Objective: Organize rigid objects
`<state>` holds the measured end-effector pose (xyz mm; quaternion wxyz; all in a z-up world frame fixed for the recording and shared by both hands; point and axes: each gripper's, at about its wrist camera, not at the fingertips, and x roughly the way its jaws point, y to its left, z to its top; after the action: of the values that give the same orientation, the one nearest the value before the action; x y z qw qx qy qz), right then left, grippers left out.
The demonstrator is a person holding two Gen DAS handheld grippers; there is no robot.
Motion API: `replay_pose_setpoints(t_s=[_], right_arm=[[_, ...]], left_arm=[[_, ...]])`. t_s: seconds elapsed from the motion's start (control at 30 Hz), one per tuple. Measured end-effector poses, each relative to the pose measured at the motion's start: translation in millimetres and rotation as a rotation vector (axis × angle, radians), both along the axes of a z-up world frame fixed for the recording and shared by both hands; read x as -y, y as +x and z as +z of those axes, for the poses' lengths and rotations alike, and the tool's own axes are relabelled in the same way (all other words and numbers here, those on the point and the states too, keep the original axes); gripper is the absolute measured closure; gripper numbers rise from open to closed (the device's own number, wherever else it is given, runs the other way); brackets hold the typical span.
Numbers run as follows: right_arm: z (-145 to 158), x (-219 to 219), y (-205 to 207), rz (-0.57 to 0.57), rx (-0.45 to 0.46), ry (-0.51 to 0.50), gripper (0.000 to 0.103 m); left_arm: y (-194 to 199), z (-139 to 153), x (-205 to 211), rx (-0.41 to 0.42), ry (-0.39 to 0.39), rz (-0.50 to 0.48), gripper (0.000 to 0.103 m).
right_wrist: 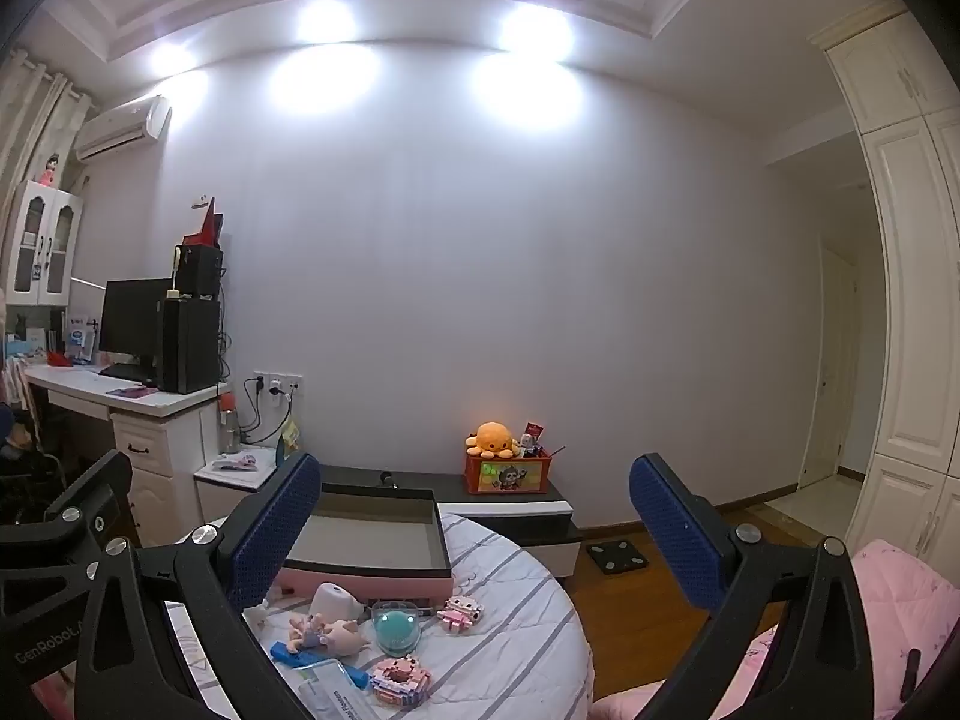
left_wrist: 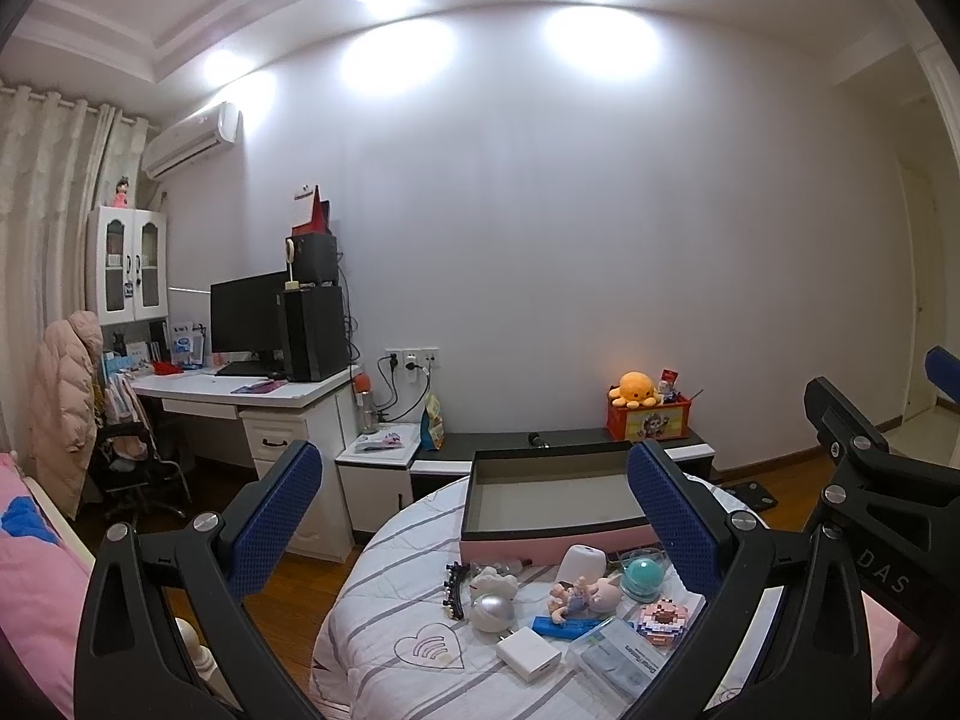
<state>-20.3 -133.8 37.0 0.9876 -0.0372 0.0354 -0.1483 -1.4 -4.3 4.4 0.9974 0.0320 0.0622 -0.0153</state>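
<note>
Both tools stand wide open with nothing between their blue dotted pads. The left gripper point(left_wrist: 474, 525) hangs above the near side of a round table covered in a white quilted cloth with grey stripes point(left_wrist: 384, 618), and the right gripper point(right_wrist: 474, 537) hangs beside it, over the table's right half and the wooden floor.

At the far edge of the table sits an open, shallow rectangular box with pink sides and a dark rim point(left_wrist: 549, 495); its grey floor shows nothing inside. The rigid objects lie loose on the cloth in front of it. Just before the box stand a small white rounded device point(left_wrist: 581, 564) and a teal ball in a clear plastic dome point(left_wrist: 642, 577). Nearer lie a pale pink toy figure on its side point(left_wrist: 585, 594), which rests on a flat blue bar point(left_wrist: 561, 627), a silver ball point(left_wrist: 492, 611), a black curved hair comb point(left_wrist: 454, 589), a white square charger block point(left_wrist: 529, 654), a clear-wrapped flat pack with printed text point(left_wrist: 621, 654) and a pink brick-built figure point(left_wrist: 663, 615). A 2nd, smaller pink brick figure point(right_wrist: 459, 606) lies further right, apart from the cluster.

Behind the table runs a low black and white cabinet point(right_wrist: 510, 507) carrying a red toy crate topped by an orange plush octopus point(right_wrist: 493, 441)
</note>
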Motion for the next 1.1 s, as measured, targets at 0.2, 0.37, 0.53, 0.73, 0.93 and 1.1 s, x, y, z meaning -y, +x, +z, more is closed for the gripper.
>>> replay_pose_setpoints(t_s=[0.2,0.37,0.53,0.73,0.93,1.1], right_arm=[[-2.1,5.9,-0.6,0.004,0.002,-0.004,0.0],[2.5,0.7,-1.1,0.008,0.006,0.0,0.0],[2.8,1.1,-0.7,0.008,0.004,0.002,0.0],[2.5,-0.5,-2.6,0.006,0.004,-0.003,0.0],[3.3,-0.5,-2.5,0.004,0.001,-0.006,0.0],[2.7,-0.9,-0.7,0.007,0.003,-0.002,0.0]], left_arm=[[-1.9,-0.7,0.9,0.008,0.003,0.013,0.0],[-3.0,-1.3,0.3,0.014,0.004,0.016,0.0],[-4.4,-1.0,-0.6,0.018,0.006,0.02,0.0],[-4.0,-2.8,-1.0,0.022,0.006,0.023,0.0],[-3.3,-4.3,0.0,0.016,0.007,0.021,0.0],[-3.4,-4.1,-0.2,0.018,0.006,0.02,0.0]])
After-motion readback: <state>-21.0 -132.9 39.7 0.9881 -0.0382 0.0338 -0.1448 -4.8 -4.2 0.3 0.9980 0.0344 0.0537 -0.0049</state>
